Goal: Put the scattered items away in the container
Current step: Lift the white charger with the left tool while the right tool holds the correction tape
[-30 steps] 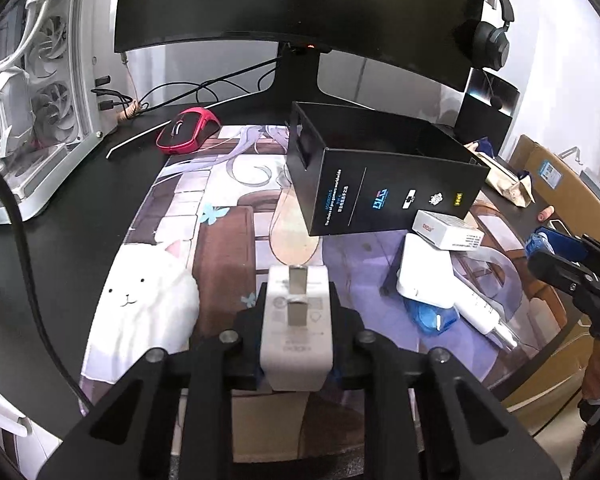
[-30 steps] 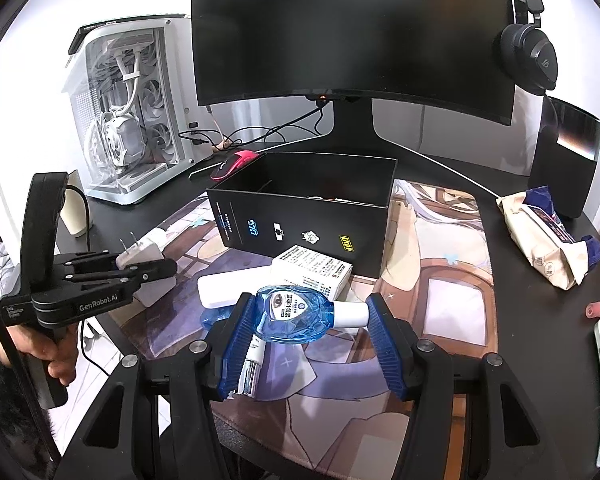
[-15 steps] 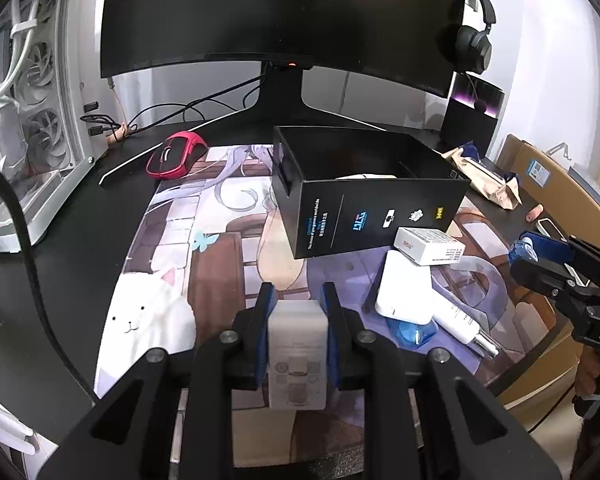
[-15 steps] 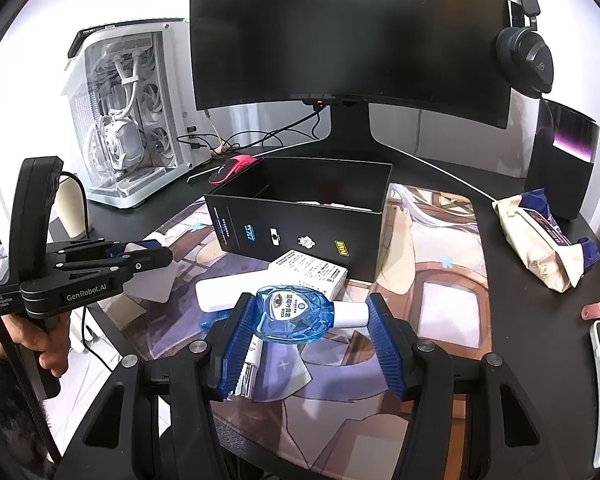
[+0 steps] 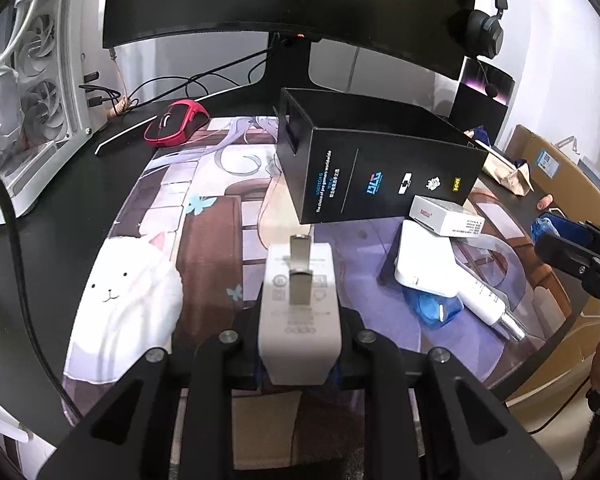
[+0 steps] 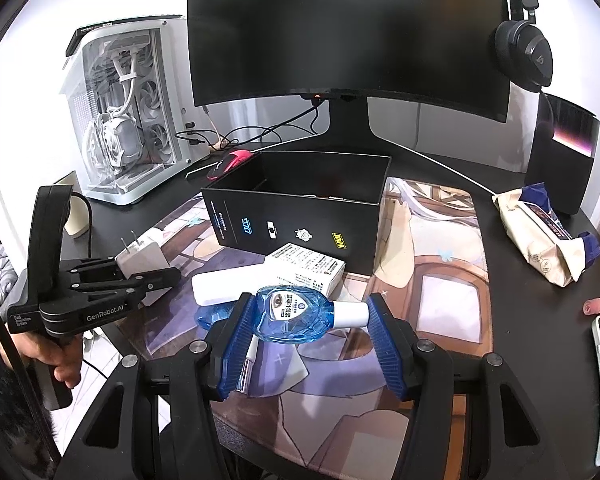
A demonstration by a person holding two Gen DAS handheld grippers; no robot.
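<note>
Left gripper (image 5: 298, 364) clamps white charger (image 5: 298, 312), prongs fwd; right gripper (image 6: 311, 340) clamps blue eye-drop bottle (image 6: 296, 314) w/ cap rightward.

The black box (image 6: 300, 216) stands open at the top, so a gripper can enter from above. In front of its near wall lie a small white carton (image 6: 306, 268), a flat white case (image 6: 224, 286) and a white tube (image 5: 488, 306), close together (the carton touches the box), and they block a low approach there. Left of the box the desk mat (image 5: 204, 240) is bare up to the red mouse (image 5: 176, 123). The monitor (image 6: 340, 28) hangs over the far side.
</note>
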